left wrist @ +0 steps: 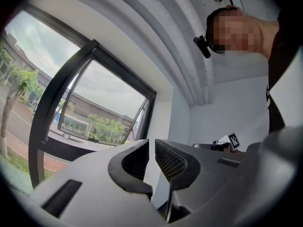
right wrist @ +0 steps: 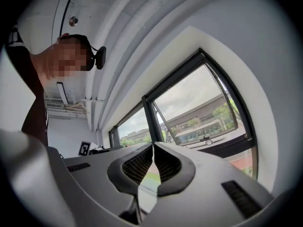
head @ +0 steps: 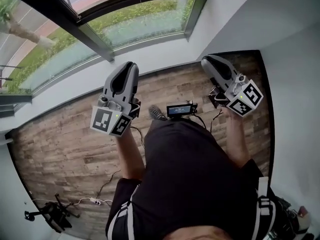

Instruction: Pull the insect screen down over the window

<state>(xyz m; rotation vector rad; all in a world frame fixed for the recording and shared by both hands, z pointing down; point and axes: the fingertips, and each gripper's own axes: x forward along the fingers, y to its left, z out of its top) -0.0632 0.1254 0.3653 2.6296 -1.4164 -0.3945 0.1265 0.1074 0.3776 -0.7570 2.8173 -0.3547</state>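
The window (head: 125,19) with its dark frame fills the top of the head view, beyond a white ledge. It also shows in the left gripper view, where the window (left wrist: 94,103) has a sash tilted open, and in the right gripper view as the window (right wrist: 199,112). I cannot make out an insect screen in any view. My left gripper (head: 126,67) is held up in front of the torso, pointing toward the glass, shut with only a thin slit between the tips and nothing in it. My right gripper (head: 206,60) is raised at the right, shut and empty, short of the ledge.
Below is a wood plank floor (head: 65,144) with cables and a power strip (head: 95,201). A small black stand (head: 47,214) lies at the lower left. A device with a lit screen (head: 179,110) hangs at the person's waist. A white wall (head: 295,109) closes in on the right.
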